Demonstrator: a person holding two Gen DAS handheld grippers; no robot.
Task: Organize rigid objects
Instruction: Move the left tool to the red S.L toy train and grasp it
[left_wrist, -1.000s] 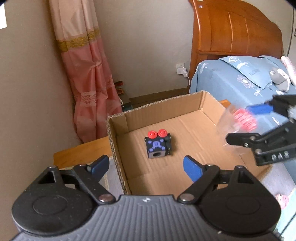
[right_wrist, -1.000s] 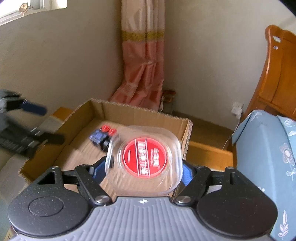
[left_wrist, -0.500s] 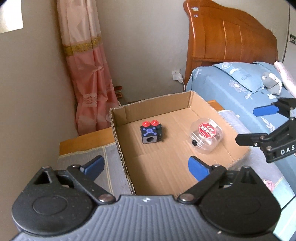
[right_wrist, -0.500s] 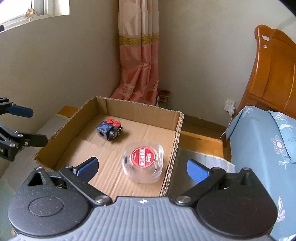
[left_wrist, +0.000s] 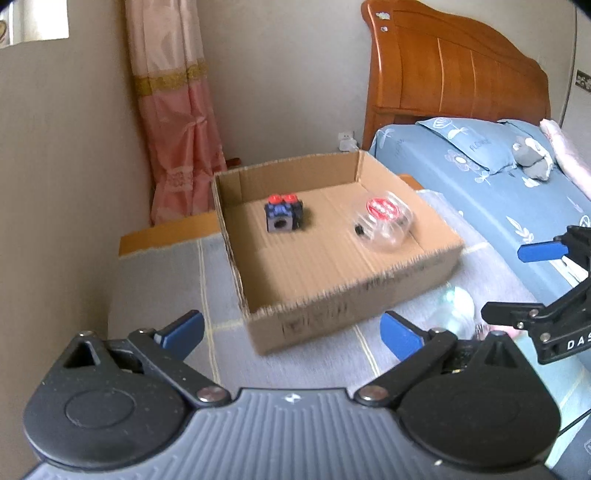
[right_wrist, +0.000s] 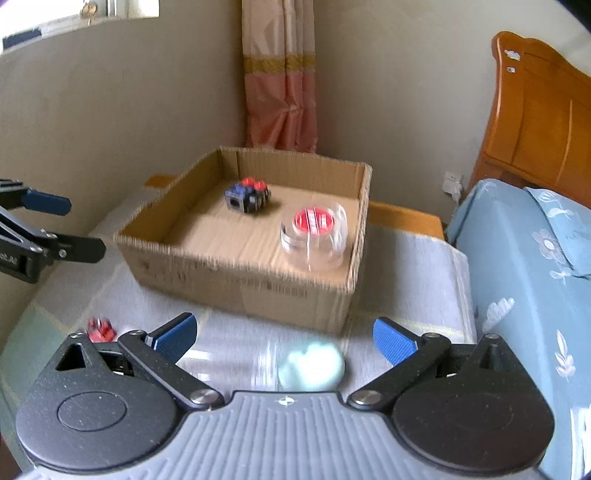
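Note:
An open cardboard box (left_wrist: 354, 291) (right_wrist: 240, 280) stands on a grey cloth. Inside it sit a black-and-blue cube with red buttons (left_wrist: 282, 218) (right_wrist: 246, 195) and a clear container with a red lid (left_wrist: 384, 221) (right_wrist: 314, 236). My left gripper (left_wrist: 291, 326) (right_wrist: 85, 225) hovers before the box's near left corner, its jaws opening with nothing between them. At the box's right, my right gripper (right_wrist: 284, 332) (left_wrist: 504, 280) is open and empty. Just below it, a blurred translucent object (right_wrist: 312, 365) (left_wrist: 452, 310) lies on the cloth.
A small red item (right_wrist: 99, 330) lies on the cloth by my right gripper's left finger. A bed with a blue sheet (left_wrist: 461, 177) and a wooden headboard (left_wrist: 443, 74) borders the right side. A pink curtain (left_wrist: 173, 122) and walls close in behind the box.
The right gripper let go of the clear container, which now rests in the box. Both grippers drew back from the box, and the left jaws spread wider.

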